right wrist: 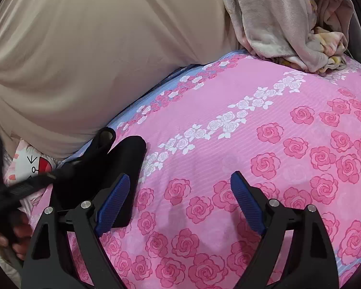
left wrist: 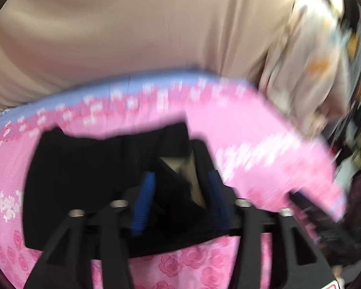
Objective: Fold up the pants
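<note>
The black pants (left wrist: 84, 180) lie folded in a dark block on the pink rose-print bedsheet (left wrist: 252, 144). My left gripper (left wrist: 180, 183) is over their right part, its blue pads either side of a raised fold of black fabric with a pale lining showing; the view is blurred. In the right wrist view the pants (right wrist: 103, 168) lie at the left. My right gripper (right wrist: 180, 187) is open and empty over the sheet (right wrist: 252, 144), just right of the pants. The other gripper (right wrist: 2, 192) reaches in at the far left edge.
A beige curtain or cover (right wrist: 96, 48) hangs behind the bed. A crumpled grey blanket (right wrist: 288, 24) lies at the sheet's far right. A cartoon-print pillow (right wrist: 31, 166) sits at the left edge.
</note>
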Demonstrator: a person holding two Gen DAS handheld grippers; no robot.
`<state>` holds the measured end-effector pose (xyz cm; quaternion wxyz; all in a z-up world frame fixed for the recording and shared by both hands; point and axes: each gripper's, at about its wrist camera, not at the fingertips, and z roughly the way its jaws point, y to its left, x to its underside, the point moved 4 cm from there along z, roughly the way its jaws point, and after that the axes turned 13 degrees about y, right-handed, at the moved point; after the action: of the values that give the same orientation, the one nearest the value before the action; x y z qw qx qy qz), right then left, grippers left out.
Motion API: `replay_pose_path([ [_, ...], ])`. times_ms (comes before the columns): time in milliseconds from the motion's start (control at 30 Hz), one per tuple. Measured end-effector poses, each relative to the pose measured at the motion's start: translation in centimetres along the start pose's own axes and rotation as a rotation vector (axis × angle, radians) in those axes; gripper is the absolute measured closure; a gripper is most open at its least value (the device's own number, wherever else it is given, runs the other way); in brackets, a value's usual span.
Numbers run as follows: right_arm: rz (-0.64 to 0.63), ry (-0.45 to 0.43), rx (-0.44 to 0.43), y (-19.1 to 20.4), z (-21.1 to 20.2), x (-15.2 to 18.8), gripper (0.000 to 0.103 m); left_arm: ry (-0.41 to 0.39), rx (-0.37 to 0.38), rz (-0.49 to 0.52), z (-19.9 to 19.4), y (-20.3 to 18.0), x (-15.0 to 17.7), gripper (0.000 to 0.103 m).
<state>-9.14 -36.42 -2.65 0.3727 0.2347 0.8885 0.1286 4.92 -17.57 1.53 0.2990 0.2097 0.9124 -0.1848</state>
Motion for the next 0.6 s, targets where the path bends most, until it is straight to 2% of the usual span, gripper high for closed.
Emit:
replay_pose_path([
  [33, -0.008, 0.0, 0.008, 0.3, 0.0, 0.0, 0.019, -0.049, 0.012, -0.006, -1.4, 0.3, -0.3, 0.035],
  [67, -0.018, 0.002, 0.015, 0.6, 0.1, -0.1, 0.019, -0.123, 0.027, -0.004, -3.7, 0.8, -0.7, 0.033],
  [100, -0.027, 0.011, 0.003, 1.3, 0.0, -0.3, 0.019, -0.15, 0.023, 0.001, -4.6, 1.0, -1.1, 0.032],
  [167, -0.035, 0.026, -0.05, 2.8, 0.0, -0.7, 0.019, -0.205, -0.039, 0.007, -7.0, 2.4, -1.9, 0.032],
  [233, -0.073, 0.058, -0.13, 5.2, 0.2, -1.0, 0.019, -0.217, -0.127, -0.034, -8.0, 5.1, -2.3, 0.027],
  [300, -0.127, 0.096, -0.171, 8.0, 0.8, -0.9, 0.019, -0.185, -0.184, -0.08, -7.8, 7.8, -2.1, 0.026],
  [367, -0.185, 0.121, -0.169, 10.5, 1.7, -0.8, 0.019, -0.102, -0.235, -0.172, -6.3, 12.2, -1.2, 0.026],
  [500, -0.318, 0.115, -0.138, 15.9, 3.0, -0.4, 0.021, 0.03, -0.261, -0.325, -3.3, 19.1, 1.6, 0.026],
  [533, -0.369, 0.117, -0.139, 17.4, 3.0, 0.1, 0.033, 0.066, -0.276, -0.359, -2.4, 20.7, 2.5, 0.027],
  [600, -0.47, 0.15, -0.12, 20.5, 4.1, 1.3, 0.051, 0.102, -0.289, -0.401, -1.6, 22.8, 4.0, 0.027],
])
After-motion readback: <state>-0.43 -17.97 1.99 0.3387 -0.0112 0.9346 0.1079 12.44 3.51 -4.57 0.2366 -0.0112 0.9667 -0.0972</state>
